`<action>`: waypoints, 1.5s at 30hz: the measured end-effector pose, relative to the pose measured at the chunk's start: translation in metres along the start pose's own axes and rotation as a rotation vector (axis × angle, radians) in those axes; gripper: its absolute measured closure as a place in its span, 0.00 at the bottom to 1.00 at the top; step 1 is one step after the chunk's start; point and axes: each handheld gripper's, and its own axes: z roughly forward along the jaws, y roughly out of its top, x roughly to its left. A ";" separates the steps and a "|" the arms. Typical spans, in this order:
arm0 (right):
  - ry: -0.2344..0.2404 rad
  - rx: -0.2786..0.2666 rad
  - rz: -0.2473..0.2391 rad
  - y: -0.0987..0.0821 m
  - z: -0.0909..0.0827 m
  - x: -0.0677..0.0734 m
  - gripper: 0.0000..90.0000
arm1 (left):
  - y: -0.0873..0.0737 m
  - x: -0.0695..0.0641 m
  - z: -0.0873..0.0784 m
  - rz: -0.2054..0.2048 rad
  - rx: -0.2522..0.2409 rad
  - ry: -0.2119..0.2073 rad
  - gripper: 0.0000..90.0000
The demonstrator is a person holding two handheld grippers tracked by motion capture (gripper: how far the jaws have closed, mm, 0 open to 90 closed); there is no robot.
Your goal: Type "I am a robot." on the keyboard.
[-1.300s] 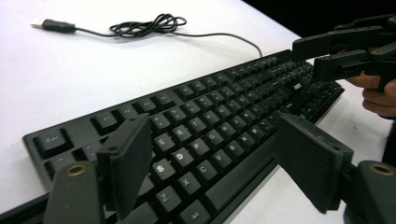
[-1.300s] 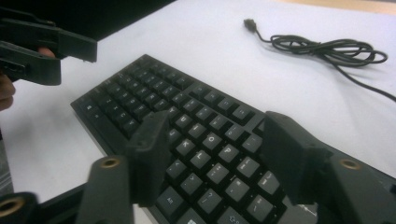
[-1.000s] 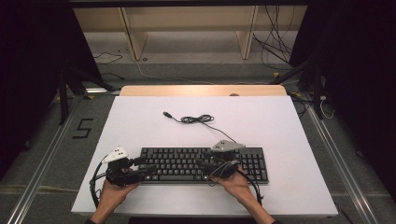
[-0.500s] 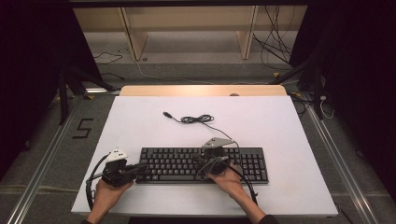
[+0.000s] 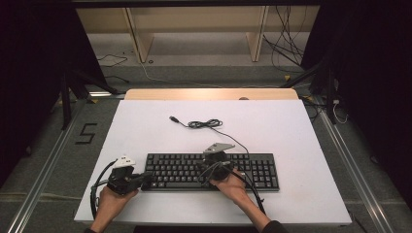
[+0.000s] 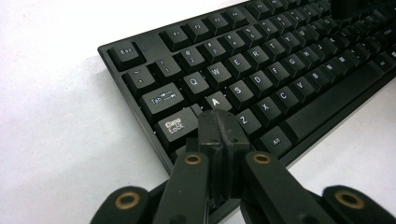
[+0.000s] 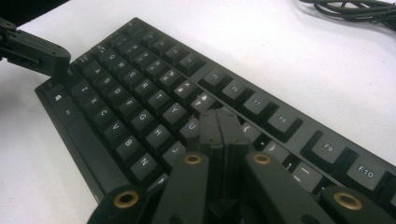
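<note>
A black keyboard (image 5: 262, 172) lies across the near part of the white table (image 5: 291, 131). My left gripper (image 5: 145, 178) is at the keyboard's left end. In the left gripper view, the left gripper (image 6: 219, 122) has just closed, pads together with nothing between them, tips over the keys (image 6: 170, 123) below A. My right gripper (image 5: 203, 169) hovers over the keyboard's middle. In the right gripper view, the right gripper (image 7: 219, 119) is shut and empty, tips over the keys beside U (image 7: 192, 126). Whether either tip touches a key is unclear.
The keyboard's cable (image 5: 204, 124) lies coiled behind it and ends in a loose plug (image 5: 173, 119). A wooden strip (image 5: 209, 93) edges the table's far side. Floor rails (image 5: 43, 174) and dark stands flank the table.
My right hand has slid left along the keyboard toward its middle. Both pairs of jaws have come together. The left hand stayed at the keyboard's left end.
</note>
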 end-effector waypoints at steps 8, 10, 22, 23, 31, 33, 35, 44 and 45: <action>-0.005 0.010 -0.001 0.000 0.006 0.000 1.00 | 0.000 0.000 0.001 0.003 0.018 0.003 0.99; -0.006 0.013 0.000 0.000 0.006 -0.001 1.00 | 0.000 0.000 0.002 0.003 0.021 0.003 0.99; -0.005 0.027 0.000 -0.001 0.011 0.000 1.00 | 0.000 0.002 0.002 -0.007 0.022 -0.001 0.99; -0.005 0.027 0.000 -0.001 0.011 0.000 1.00 | -0.001 0.002 0.002 -0.002 0.027 -0.001 0.99; -0.013 0.038 -0.003 -0.003 0.014 0.000 1.00 | -0.001 0.002 0.005 -0.005 0.037 0.005 0.99; -0.013 0.038 -0.001 -0.003 0.014 0.000 1.00 | -0.001 0.001 0.005 0.006 0.042 0.011 0.99; -0.017 0.035 -0.004 -0.003 0.015 0.001 1.00 | 0.000 0.001 0.005 -0.002 0.039 0.009 0.99; -0.002 0.030 0.021 -0.002 0.013 -0.001 1.00 | 0.000 0.002 0.004 -0.001 0.031 0.001 0.98; -0.001 0.030 0.026 -0.002 0.013 -0.002 1.00 | 0.000 0.002 0.004 -0.001 0.027 -0.001 0.97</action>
